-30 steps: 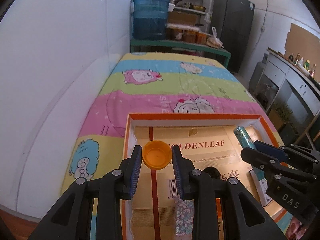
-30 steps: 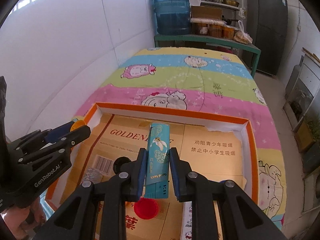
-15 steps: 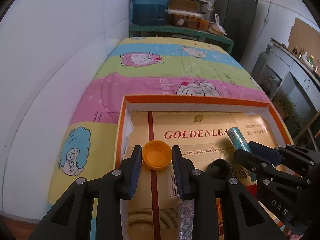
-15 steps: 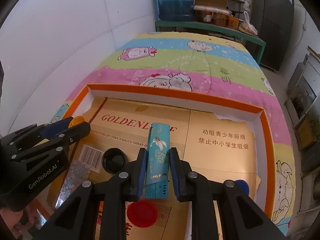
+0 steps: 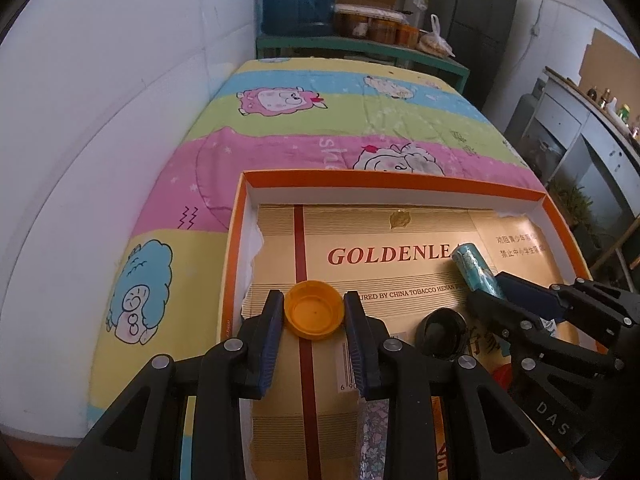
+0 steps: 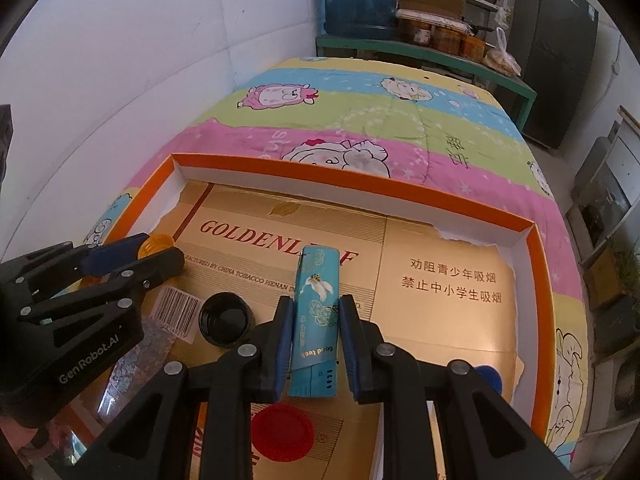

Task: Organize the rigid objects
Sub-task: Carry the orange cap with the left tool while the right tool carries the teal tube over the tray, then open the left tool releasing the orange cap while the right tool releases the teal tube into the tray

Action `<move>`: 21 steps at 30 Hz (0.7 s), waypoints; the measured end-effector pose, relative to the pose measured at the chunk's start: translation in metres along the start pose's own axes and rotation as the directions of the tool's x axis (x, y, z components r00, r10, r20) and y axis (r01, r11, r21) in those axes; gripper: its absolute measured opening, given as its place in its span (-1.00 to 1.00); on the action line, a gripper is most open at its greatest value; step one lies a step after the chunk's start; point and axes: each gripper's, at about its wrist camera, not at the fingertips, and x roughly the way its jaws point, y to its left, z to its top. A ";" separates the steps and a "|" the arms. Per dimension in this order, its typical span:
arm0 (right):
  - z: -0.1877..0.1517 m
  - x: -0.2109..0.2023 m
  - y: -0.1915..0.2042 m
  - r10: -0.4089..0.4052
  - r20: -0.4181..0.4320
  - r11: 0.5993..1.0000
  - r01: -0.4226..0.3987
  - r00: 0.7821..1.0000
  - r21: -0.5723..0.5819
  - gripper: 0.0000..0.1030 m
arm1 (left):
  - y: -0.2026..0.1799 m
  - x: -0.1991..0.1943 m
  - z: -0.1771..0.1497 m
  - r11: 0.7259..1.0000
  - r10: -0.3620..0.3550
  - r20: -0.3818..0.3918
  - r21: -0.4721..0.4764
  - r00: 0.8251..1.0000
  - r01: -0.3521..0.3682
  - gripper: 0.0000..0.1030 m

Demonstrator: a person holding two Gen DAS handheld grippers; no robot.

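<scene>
The left gripper [image 5: 314, 316] is narrowed on an orange cap [image 5: 314, 315], open side up, pinched across its rim by both pads; the right gripper [image 6: 314, 320] is closed on a teal box [image 6: 316, 322], clamped on its long sides with much of its length sticking out ahead of the fingertips. Both are carried over the tray [image 6: 352, 182], an orange-rimmed shallow box lined with gold card, which lies on a striped quilt [image 5: 320, 124]. The likeliest slip is the cap: the hold is only on a thin round rim, so a small twist or a loosening squeeze could let it pop out and roll across the tray floor. The teal box could pivot between the pads if its front end touches the floor first while being set down. The two grippers also sit near each other over the tray's middle, so a careless swing could knock them together. Inside the tray, a black cap [image 6: 226, 318] lies between the two grippers, a red cap [image 6: 282, 426] lies under the teal box's near end, and a blue cap [image 6: 489, 376] sits toward the tray's right wall; any of these could be bumped on the way down. The tray's far half, under the red lettering and the Chinese print, shows bare card, which looks like the best room for placing, with low walls to clear on every side.
</scene>
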 end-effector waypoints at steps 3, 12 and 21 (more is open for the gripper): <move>0.000 0.000 0.000 0.002 0.002 1.000 -0.002 1.000 0.001 -0.54 | 0.001 -0.001 0.000 1.000 -0.011 0.001 -0.009 1.000 0.011 -0.39; 0.000 -0.002 0.000 0.012 0.007 1.000 -0.012 1.000 0.015 -0.44 | 0.006 -0.005 0.002 0.999 -0.030 0.022 -0.038 0.999 0.031 -0.26; 0.000 -0.009 -0.001 0.005 0.031 1.000 -0.006 1.000 0.021 -0.31 | 0.006 -0.020 0.004 0.999 -0.027 0.063 -0.033 0.998 0.029 -0.26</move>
